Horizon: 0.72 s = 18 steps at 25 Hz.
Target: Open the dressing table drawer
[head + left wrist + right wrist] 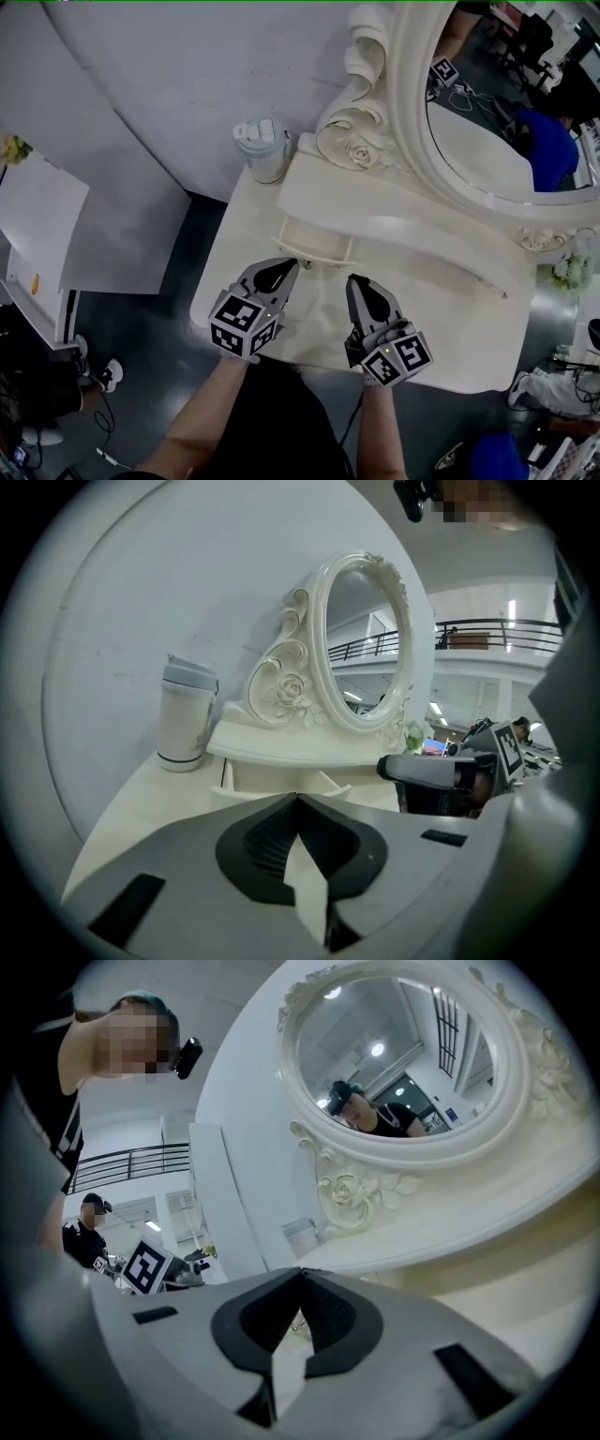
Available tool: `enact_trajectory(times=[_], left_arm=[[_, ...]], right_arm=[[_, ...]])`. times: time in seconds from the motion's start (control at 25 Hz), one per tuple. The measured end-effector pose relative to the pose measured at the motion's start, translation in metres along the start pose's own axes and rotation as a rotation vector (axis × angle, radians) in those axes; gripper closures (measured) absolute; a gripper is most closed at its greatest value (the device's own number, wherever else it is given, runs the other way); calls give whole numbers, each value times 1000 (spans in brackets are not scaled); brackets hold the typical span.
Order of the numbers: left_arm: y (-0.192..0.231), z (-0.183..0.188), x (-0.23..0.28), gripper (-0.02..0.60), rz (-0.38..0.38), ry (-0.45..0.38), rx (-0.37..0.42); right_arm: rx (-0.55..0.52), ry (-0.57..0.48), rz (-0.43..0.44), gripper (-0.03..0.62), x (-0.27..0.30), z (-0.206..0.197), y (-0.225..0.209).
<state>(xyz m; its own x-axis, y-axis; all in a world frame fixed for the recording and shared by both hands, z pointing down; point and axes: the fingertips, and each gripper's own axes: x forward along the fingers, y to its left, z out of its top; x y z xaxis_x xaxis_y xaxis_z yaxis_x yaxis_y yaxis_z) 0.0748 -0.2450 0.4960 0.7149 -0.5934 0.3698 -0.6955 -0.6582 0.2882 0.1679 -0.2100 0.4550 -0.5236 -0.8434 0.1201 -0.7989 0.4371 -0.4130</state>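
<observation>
The white dressing table (244,281) carries a shelf with a small drawer (314,246) under it, and the drawer stands pulled out a little. In the left gripper view the drawer (281,782) shows just beyond my left gripper (298,799). That left gripper (292,263) hovers over the tabletop right in front of the drawer, jaws shut and empty. My right gripper (353,278) hangs beside it to the right, a bit nearer the front edge. Its tips (301,1271) meet with nothing gripped. Neither gripper touches the drawer.
An ornate oval mirror (487,122) rises behind the shelf. A white lidded tumbler (262,148) stands at the table's back left corner. A white curved wall lies behind. White panels (42,225) and dark floor are at the left, a flower pot (570,272) at the right.
</observation>
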Motion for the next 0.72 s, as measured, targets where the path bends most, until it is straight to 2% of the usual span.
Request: enact_trajectory(times=[0.4,0.72], left_arm=[[4,60,-32,581,-31,-146,2],[-7,108,-56,581,-78,-225,19]], right_arm=[[-110,3,38,589,-1,39,34],[-174,-24,47,589,-3,75,57]])
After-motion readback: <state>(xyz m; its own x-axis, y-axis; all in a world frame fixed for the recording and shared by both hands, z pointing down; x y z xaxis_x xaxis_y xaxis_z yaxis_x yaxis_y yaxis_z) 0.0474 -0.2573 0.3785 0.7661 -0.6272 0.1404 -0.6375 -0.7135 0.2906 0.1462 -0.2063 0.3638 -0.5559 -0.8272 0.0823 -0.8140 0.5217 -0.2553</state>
